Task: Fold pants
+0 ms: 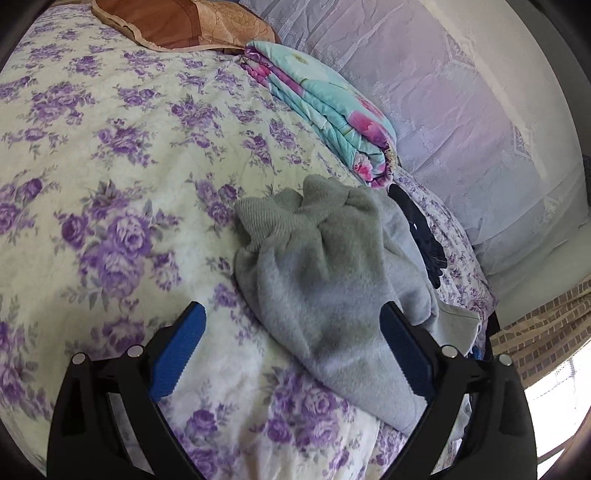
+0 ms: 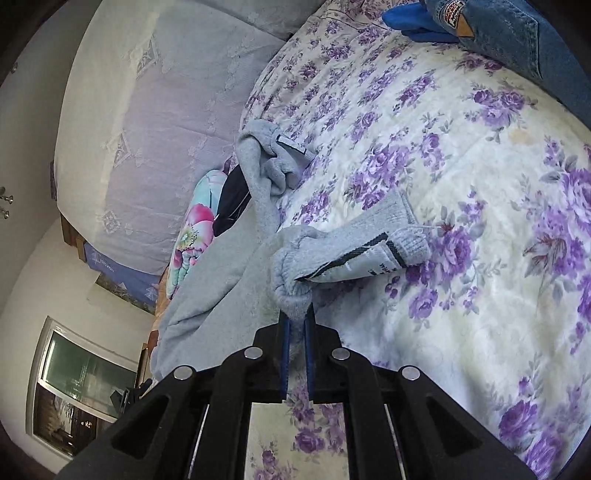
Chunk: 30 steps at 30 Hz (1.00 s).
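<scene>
The right gripper (image 2: pixel 297 314) pinches the grey pants (image 2: pixel 295 258); their label is too small to read. The left gripper (image 1: pixel 291 343) is wide apart over the flowered bedspread (image 1: pixel 110 166).

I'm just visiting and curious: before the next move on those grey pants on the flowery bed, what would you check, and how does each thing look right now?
1. Right hand-held gripper has hold of the grey pants: ok, its jaws are shut on a bunched fold.
2. Left hand-held gripper ready to grab: ok, its jaws are wide open above the grey pants, holding nothing.
3. Pants lying flat: not ok, they are crumpled and twisted.
4. Ribbed cuff findable: ok, it lies on the floral bedspread.
5. Space to spread out: ok, much of the bedspread is bare, though a folded quilt and jeans sit at the edges.
6. Waistband position: cannot tell.
</scene>
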### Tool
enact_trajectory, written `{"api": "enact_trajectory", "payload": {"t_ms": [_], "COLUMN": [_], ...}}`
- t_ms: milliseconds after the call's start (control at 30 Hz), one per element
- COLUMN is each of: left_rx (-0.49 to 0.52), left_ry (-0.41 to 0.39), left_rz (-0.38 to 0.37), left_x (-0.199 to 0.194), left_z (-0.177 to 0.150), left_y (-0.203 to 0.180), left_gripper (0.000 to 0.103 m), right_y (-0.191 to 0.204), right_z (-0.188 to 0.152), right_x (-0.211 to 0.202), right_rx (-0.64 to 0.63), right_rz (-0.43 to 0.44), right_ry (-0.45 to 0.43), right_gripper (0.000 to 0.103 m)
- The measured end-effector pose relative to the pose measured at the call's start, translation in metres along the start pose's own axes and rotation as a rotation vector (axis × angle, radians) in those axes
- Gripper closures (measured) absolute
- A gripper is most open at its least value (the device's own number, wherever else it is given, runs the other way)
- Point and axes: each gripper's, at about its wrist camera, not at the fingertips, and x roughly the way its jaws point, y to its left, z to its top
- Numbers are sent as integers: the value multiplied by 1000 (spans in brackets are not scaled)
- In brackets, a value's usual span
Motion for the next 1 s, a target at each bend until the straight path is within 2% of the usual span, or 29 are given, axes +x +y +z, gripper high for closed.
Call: {"api": "enact_trajectory", "payload": {"t_ms": [133,267,300,333,433,500,733,833,900,967,1000], "left_rx": [-3,-34,-39,-50,-106,-125,-37,1,13,-8,-26], "left_ry": [25,25,25,31,39,18,-52,-6,52,102,102], "left_rz": [5,-40,-43,-63,-113,-130,-180,-156,-89,20,50], "left_x": [11,29,33,38,45,38,-27,-35,-26,-13,-12], "left_z": [-4,6,9,10,10,10,17,9,-3,-16,-20], "left_y": [2,-1,-3,-6,-3,-1,-39,-47,-37,-17,-8], "left_gripper": [10,11,19,45,83,89,91,91,89,78,58], "right_y": [-11,-15,-14,-14,-12,-9,9,-5,-20,-30,-30], "right_z": [-5,-8,-9,-8,-7,-5,6,3,-4,-12,-13], "right_x": [-1,-1,-1,-1,-2,-3,-28,-37,-36,-31,-33], "right_rx": [32,46,47,47,40,34,-36,-15,8,16,11], "right_rz": [19,28,28,26,25,28,34,-2,-30,-69,-68], "right_ry": [6,6,6,7,5,3,-32,-17,18,80,87], "right_gripper": [96,96,96,96,96,96,96,96,96,92,91]}}
